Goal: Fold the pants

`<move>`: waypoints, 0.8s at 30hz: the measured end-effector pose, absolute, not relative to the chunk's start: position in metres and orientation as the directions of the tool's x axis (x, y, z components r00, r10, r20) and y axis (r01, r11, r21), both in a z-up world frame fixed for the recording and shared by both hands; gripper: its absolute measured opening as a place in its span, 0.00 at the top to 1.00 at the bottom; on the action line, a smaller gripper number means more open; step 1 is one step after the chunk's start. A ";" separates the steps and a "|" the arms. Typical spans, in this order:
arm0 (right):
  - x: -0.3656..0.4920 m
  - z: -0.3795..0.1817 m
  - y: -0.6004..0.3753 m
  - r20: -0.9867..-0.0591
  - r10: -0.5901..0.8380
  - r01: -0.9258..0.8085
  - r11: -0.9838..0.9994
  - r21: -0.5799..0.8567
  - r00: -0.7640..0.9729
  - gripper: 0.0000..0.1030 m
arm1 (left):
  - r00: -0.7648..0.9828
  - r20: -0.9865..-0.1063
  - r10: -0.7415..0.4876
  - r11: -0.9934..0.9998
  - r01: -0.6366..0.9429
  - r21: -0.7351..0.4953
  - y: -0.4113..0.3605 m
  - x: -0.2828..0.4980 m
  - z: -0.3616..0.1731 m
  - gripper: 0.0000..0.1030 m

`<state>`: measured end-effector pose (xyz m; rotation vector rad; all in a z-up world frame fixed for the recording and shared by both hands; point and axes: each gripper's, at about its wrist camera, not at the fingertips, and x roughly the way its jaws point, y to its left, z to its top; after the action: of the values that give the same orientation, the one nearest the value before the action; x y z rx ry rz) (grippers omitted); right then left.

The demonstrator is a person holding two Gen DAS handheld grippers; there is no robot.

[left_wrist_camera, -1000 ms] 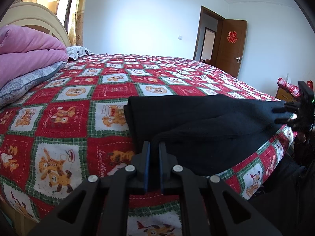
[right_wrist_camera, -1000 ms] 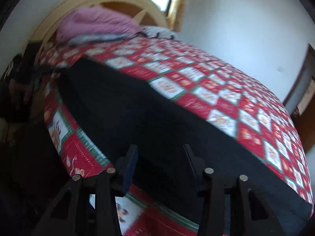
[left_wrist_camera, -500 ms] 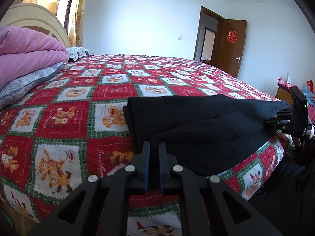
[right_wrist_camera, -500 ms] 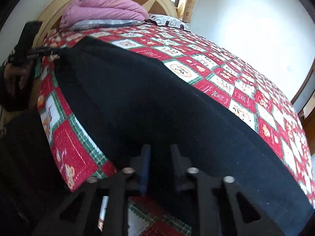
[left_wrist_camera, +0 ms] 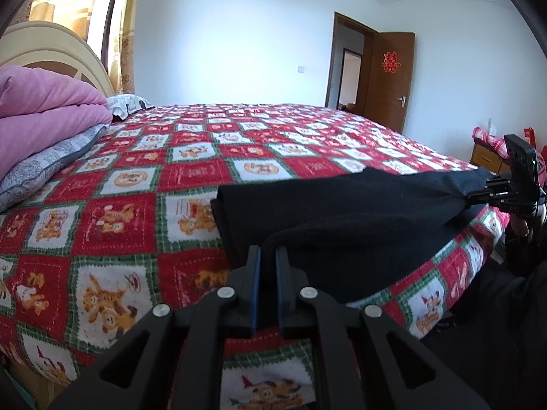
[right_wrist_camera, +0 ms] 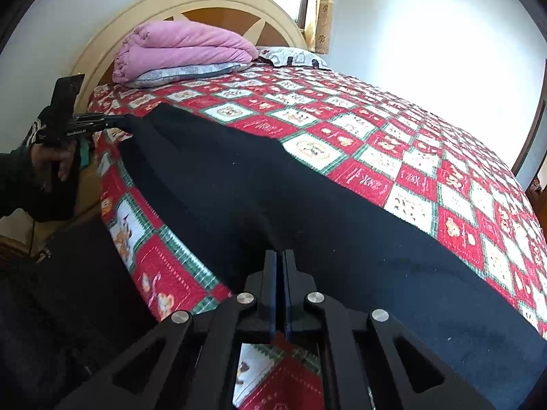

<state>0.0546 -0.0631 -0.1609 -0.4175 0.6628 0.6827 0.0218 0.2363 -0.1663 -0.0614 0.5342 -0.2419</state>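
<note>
Black pants (left_wrist_camera: 342, 212) lie lengthwise along the near edge of the bed, also seen in the right wrist view (right_wrist_camera: 307, 212). My left gripper (left_wrist_camera: 267, 256) is shut on the near edge of the pants at one end. My right gripper (right_wrist_camera: 281, 259) is shut on the near edge of the pants toward the other end. Each gripper shows in the other's view, the right one at the far right (left_wrist_camera: 478, 196), the left one at the far left (right_wrist_camera: 112, 121). Both hold the fabric slightly raised off the bedspread.
The bed has a red, green and white patchwork bedspread (left_wrist_camera: 171, 177). A folded pink quilt (left_wrist_camera: 41, 116) on a grey pillow (left_wrist_camera: 44, 167) lies by the cream headboard (right_wrist_camera: 205, 3). A brown door (left_wrist_camera: 389, 78) stands open. A nightstand (left_wrist_camera: 485, 157) is at the right.
My right gripper went from open to shut on the pants' near edge and came in closer to the fabric. The left gripper stayed shut on its end.
</note>
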 end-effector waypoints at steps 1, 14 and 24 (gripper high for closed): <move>0.053 -0.164 -0.062 -0.689 0.438 -0.698 0.703 -0.137 0.578 0.98 | 0.828 -0.503 -0.248 0.969 0.216 -0.122 0.237 0.020 -0.170 0.92; 0.052 -0.202 -0.052 -0.773 0.361 -0.713 0.683 -0.162 0.522 0.98 | 0.809 -0.531 -0.253 0.967 0.206 -0.147 0.241 0.013 -0.192 0.75; 0.051 -0.195 -0.061 -0.768 0.399 -0.717 0.688 -0.111 0.501 0.97 | 0.855 -0.480 -0.196 0.981 0.164 -0.108 0.251 -0.008 -0.157 0.55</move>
<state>0.0508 -0.0611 -0.1946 -0.4515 0.7884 0.7024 -0.0085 0.2508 -0.1570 -0.0637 0.5109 -0.1893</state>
